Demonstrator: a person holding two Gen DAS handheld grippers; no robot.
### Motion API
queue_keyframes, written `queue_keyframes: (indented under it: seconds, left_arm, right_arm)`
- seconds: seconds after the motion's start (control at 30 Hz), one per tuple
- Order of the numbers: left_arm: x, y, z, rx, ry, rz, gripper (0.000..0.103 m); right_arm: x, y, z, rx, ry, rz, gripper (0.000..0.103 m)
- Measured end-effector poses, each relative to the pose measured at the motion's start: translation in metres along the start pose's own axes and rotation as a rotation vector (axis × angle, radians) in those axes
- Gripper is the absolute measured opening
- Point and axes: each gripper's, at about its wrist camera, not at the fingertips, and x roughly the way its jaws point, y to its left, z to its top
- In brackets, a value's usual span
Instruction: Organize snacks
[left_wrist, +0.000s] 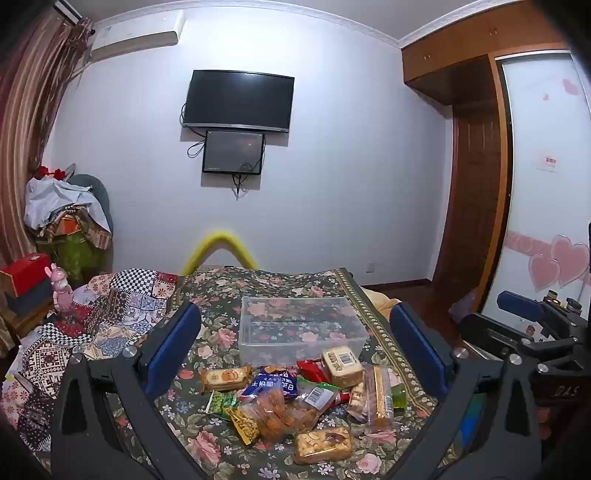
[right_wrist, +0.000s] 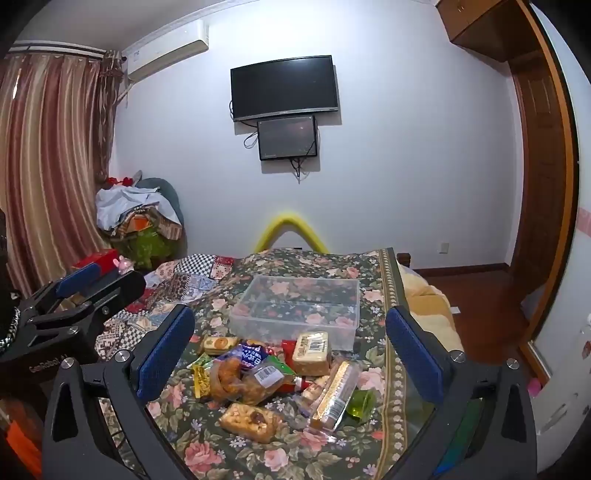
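Both grippers, left and right, spread wide, empty. Snack pile overlaps; crinkly wrappers may slip or drag neighbours. Box light, could shift.

A clear plastic box stands upright and open-topped on the far side, nothing visible inside it. Just near of it lies a loose heap of wrapped snacks: a pale cake bar leans close against the box's near wall, a blue packet and a clear bag of orange crackers sit mid-pile. A long clear-wrapped biscuit pack lies on the right, and a golden pastry lies nearest, flat.
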Motion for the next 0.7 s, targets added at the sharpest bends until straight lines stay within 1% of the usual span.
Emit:
queue_keyframes:
  seconds: [0.17, 0.2, 0.43, 0.47, 0.7]
  left_arm:
    - [-0.001, -0.001, 0.001, 0.012, -0.003, -0.008, 0.103]
    - [0.001, 0.003, -0.004, -0.003, -0.003, 0.001, 0.103]
    - [0.002, 0.009, -0.005, -0.003, -0.013, -0.001, 0.103]
    - [0.001, 0.001, -0.003, 0.004, -0.011, 0.001, 0.103]
    - [0.001, -0.002, -0.004, 0.004, -0.014, 0.0, 0.103]
  right_arm:
    - [0.0, 0.0, 0.0, 0.001, 0.001, -0.004, 0.103]
    - [0.0, 0.0, 0.0, 0.003, 0.002, -0.006, 0.103]
    - [-0.001, 0.0, 0.0, 0.009, -0.003, 0.001, 0.103]
    - [-0.001, 0.0, 0.0, 0.009, -0.004, 0.002, 0.103]
    - [-0.005, 0.001, 0.005, 0.009, -0.007, -0.001, 0.103]
